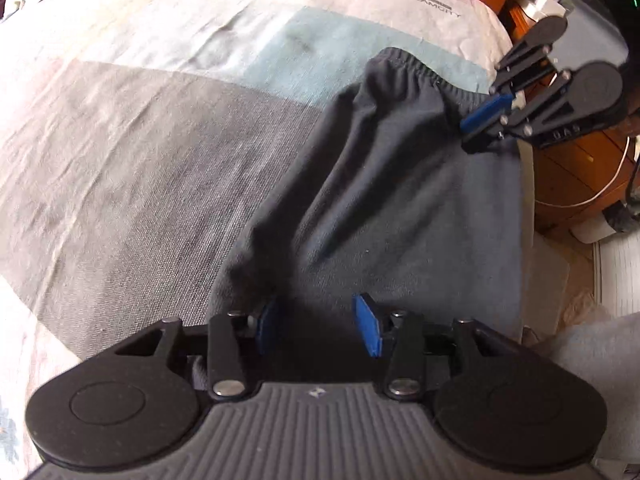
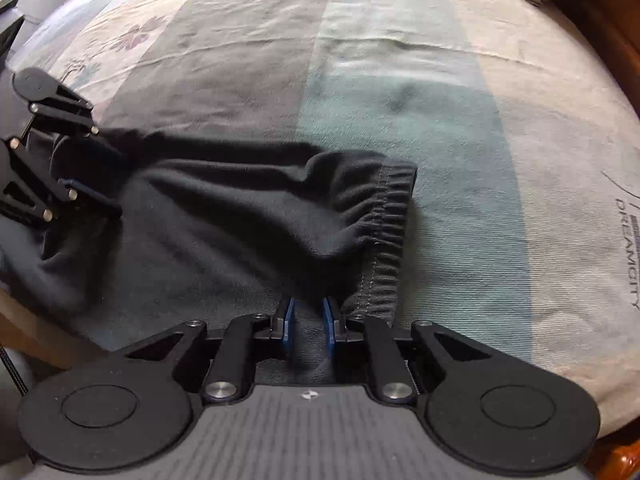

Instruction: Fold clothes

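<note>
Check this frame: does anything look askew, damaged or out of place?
Only the dark garment looks untidy: it lies bunched and creased on the bedsheet, its elastic waistband puckered and curling. No damage or spills show.

both views are lit by soft daylight, brighter toward the top of the frames, where the pale bedsheet [image 1: 168, 40] washes out almost to white. in the right wrist view the top of the sheet [image 2: 360, 8] is likewise overexposed and low in contrast. the dark garment [image 1: 380, 184] reads as a nearly flat black mass, its folds shown only by faint grey sheen; in the right view its elastic hem [image 2: 390, 216] is the sharpest detail. shadows are soft and diffuse. the fisheye lenses bend the bed's edges into strong curves and stretch the corners. slight motion blur softens the weave of the sheet, and the picture is mildly grainy overall.
</note>
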Demonstrator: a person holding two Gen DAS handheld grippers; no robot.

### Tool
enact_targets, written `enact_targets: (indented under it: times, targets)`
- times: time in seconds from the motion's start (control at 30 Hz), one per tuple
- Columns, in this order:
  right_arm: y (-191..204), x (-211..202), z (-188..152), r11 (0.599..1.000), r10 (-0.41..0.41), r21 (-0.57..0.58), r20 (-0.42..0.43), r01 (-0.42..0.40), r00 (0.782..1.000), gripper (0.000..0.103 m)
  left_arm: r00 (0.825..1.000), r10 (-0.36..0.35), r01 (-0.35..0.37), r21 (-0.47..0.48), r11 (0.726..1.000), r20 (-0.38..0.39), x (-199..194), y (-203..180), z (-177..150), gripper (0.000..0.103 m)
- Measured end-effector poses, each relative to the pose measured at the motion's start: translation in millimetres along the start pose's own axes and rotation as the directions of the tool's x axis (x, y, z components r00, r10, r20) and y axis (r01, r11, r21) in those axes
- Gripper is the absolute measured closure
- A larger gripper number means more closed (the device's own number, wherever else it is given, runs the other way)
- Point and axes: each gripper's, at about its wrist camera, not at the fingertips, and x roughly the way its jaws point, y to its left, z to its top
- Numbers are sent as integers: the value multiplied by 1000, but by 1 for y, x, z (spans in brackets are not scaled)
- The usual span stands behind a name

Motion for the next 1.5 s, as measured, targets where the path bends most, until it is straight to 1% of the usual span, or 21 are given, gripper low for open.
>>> enact_targets:
  times: [0.07, 0.17, 0.23, 0.3, 0.4, 0.43, 0.5, 0.57, 0.67, 0.77, 0.83, 0.9, 1.0, 1.07, 1.13, 1.2, 1.23, 1.3, 1.37, 1.4, 1.5]
  targets:
    - [12, -6, 8, 1000, 30, -5, 21, -30, 999, 80, 1000, -14, 14, 33, 999, 18, -9, -11, -4, 60]
    - [26, 5, 11, 999, 6, -35, -6, -7, 1000, 74, 998, -63, 63, 35, 997, 7, -12, -29, -12, 58]
    - [22, 19, 6, 1000, -3, 19, -43, 4, 999, 73, 996, -85, 84, -13, 996, -30, -5, -35, -26, 56]
    - [19, 20, 1, 998, 10, 60, -14, -9, 1000, 68, 995, -86, 82, -72, 994, -58, 1, -36, -42, 57]
    - [22, 20, 4, 998, 7, 66, -32, -5, 999, 66, 995, -95, 90, -155, 984, -22, -9, -31, -57, 56]
    - [23, 20, 5, 998, 6, 68, -39, -3, 999, 65, 995, -97, 93, -190, 977, -16, -14, -28, -61, 56]
    - [26, 20, 9, 997, 4, 74, -60, 1, 998, 58, 996, -90, 88, -260, 962, 2, -25, -20, -71, 56]
    - [31, 20, 14, 997, 0, 82, -78, 6, 997, 56, 997, -79, 82, -333, 939, 21, -39, -10, -82, 56]
    - [40, 19, 22, 996, 17, 86, -87, -10, 996, 56, 997, -53, 70, -467, 881, 50, -63, -1, -103, 56]
    - [54, 17, 35, 996, 41, 79, -86, -34, 995, 56, 997, -14, 55, -616, 786, 71, -89, 20, -134, 53]
    - [63, 17, 44, 996, 59, 71, -86, -53, 995, 56, 996, 31, 38, -722, 691, 81, -100, 35, -162, 52]
    - [75, 17, 55, 995, 82, 56, -82, -77, 993, 55, 992, 78, 33, -816, 577, 95, -109, 52, -191, 52]
    - [93, 18, 72, 994, 112, 26, -77, -111, 991, 55, 980, 155, 58, -923, 380, 125, -119, 80, -236, 52]
    - [106, 19, 84, 993, 120, -12, -76, -121, 990, 55, 963, 211, 115, -965, 235, 166, -122, 99, -263, 52]
    - [119, 19, 96, 992, 103, -65, -66, -107, 992, 55, 942, 271, 170, -977, 128, 200, -124, 118, -286, 51]
    - [130, 18, 107, 989, 99, -105, -54, -104, 994, 55, 918, 332, 210, -976, 54, 216, -126, 139, -309, 50]
    - [134, 17, 112, 987, 104, -114, -47, -109, 993, 55, 911, 353, 222, -975, 20, 215, -124, 147, -319, 50]
    - [142, 17, 121, 985, 116, -128, -36, -120, 993, 54, 898, 387, 246, -968, -43, 211, -121, 163, -340, 50]
    - [152, 18, 128, 981, 121, -146, -31, -124, 992, 54, 888, 402, 285, -953, -100, 223, -114, 171, -357, 50]
    - [156, 19, 131, 980, 125, -154, -32, -129, 992, 54, 877, 407, 329, -936, -122, 255, -108, 172, -364, 49]
    - [166, 23, 137, 977, 136, -164, -36, -140, 990, 54, 849, 423, 409, -901, -145, 317, -103, 172, -378, 46]
